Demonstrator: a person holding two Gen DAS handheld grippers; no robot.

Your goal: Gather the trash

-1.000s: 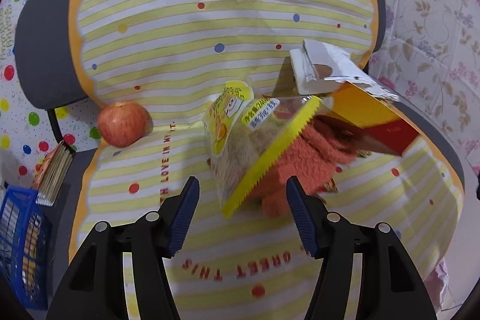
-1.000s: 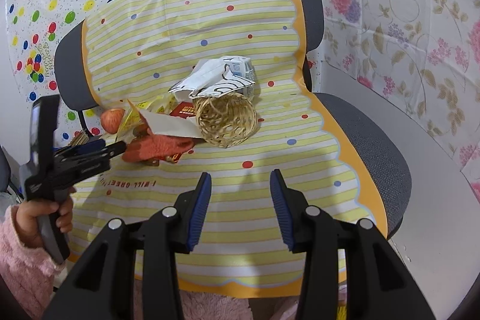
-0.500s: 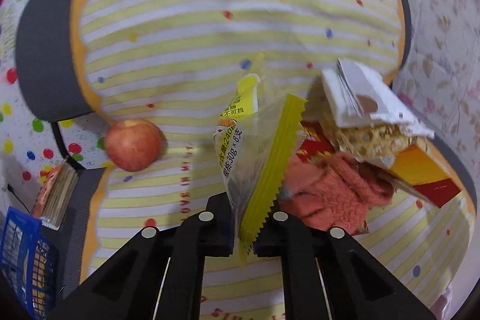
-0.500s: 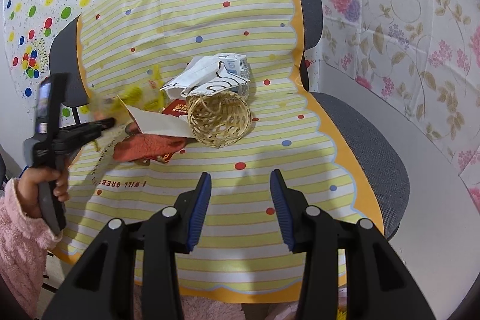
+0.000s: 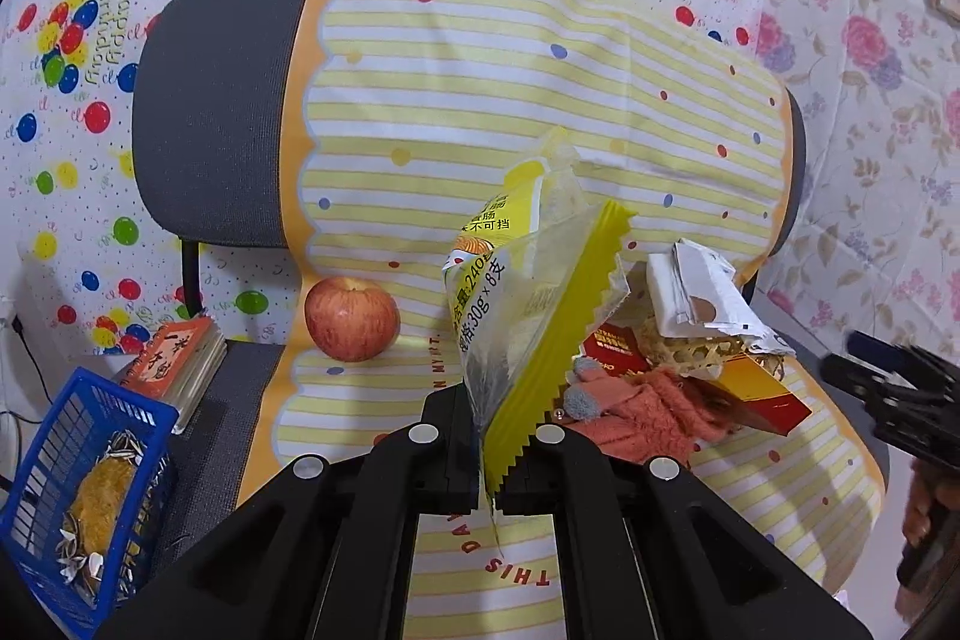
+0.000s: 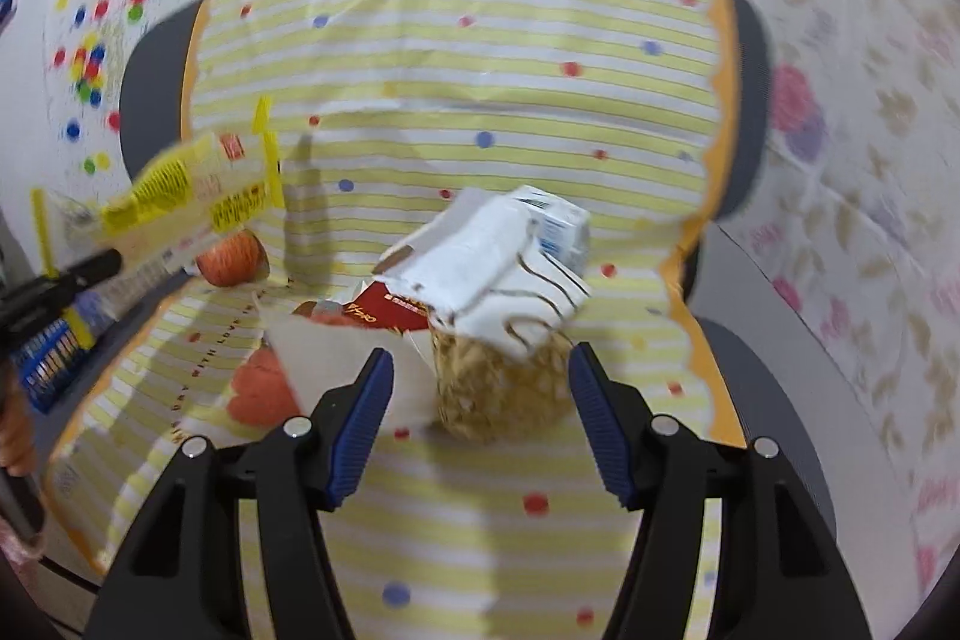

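Grippers, two. Left gripper (image 5: 491, 451): jaws clenched on the yellow-edged snack wrapper (image 5: 528, 316), lifted clear of the striped chair cover (image 5: 480, 100). Right gripper (image 6: 480, 412): jaws opening, nothing between them, poised just before the wicker basket (image 6: 498, 388) under the white carton (image 6: 498, 262).

Bright, even indoor light with soft shadows. The left wrist view is sharp; the right wrist view is smeared by motion blur. Fisheye bending and dark corners frame both.
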